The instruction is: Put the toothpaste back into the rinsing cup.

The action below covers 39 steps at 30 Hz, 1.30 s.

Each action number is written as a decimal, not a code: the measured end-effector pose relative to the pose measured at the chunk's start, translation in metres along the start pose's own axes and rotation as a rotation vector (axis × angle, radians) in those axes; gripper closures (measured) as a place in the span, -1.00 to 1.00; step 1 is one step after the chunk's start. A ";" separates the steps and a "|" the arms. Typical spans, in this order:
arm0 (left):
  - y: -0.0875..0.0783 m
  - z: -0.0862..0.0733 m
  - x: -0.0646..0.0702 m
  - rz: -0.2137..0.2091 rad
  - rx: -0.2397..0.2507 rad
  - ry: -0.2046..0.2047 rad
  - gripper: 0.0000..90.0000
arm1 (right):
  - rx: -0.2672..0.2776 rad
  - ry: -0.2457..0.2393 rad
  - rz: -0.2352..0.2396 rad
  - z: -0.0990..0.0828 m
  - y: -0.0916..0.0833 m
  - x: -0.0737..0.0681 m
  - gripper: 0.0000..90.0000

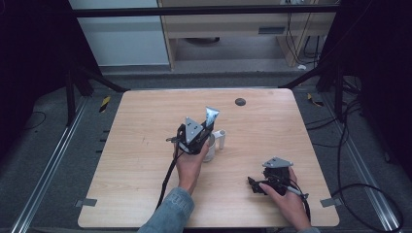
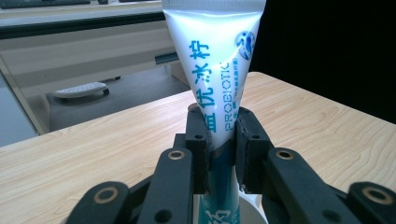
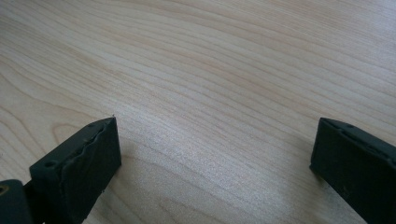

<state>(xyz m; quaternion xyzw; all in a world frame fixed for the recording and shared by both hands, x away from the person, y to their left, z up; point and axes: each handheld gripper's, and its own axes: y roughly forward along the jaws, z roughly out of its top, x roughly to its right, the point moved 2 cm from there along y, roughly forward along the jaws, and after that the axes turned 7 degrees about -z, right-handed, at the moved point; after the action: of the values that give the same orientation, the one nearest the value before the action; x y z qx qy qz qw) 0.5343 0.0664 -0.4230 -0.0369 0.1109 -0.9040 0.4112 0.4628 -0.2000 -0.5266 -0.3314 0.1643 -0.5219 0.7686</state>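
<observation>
I find the left gripper [image 2: 220,140] clamped on a white plastic toothpaste tube with blue lettering [image 2: 215,70], its pads pressing the tube's narrow body from both sides. I hold the tube upright, crimped flat end uppermost, near the middle of the pale wooden table [image 1: 145,204]. Directly below it stands a white round cup [image 1: 210,150], and in the left gripper view the tube's lower end appears to reach into the cup's rim; I judge the upright hold serves to stand the tube in that cup. Just beside the cup, toward the table's right edge, a small white upright item [image 1: 221,138] stands; it is too small for me to identify.

Legible writing on the tube: "PROBIOTIC" in blue capitals running along its length, beside a column of large blue Chinese characters, and a round blue emblem near the crimped end.

The right gripper [image 1: 257,186] rests near the table's near right corner, well apart from the tube, jaws spread wide over bare wood, nothing between them. I judge it parked in reserve.

A dark round mark [image 1: 240,102] lies near the far edge.
</observation>
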 end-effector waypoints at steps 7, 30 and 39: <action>0.001 -0.004 0.001 -0.001 -0.003 -0.005 0.71 | 0.000 0.001 0.000 0.000 0.000 0.000 -0.96; 0.000 -0.012 -0.001 0.004 -0.010 -0.011 0.71 | 0.000 0.001 0.000 0.000 0.000 0.000 -0.96; 0.000 -0.014 -0.002 0.004 -0.010 -0.013 0.71 | 0.000 0.000 0.000 0.000 0.000 0.000 -0.96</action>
<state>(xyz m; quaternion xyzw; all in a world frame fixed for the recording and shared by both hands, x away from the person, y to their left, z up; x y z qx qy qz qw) 0.5335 0.0700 -0.4371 -0.0446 0.1131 -0.9023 0.4136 0.4628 -0.2000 -0.5265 -0.3313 0.1645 -0.5219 0.7686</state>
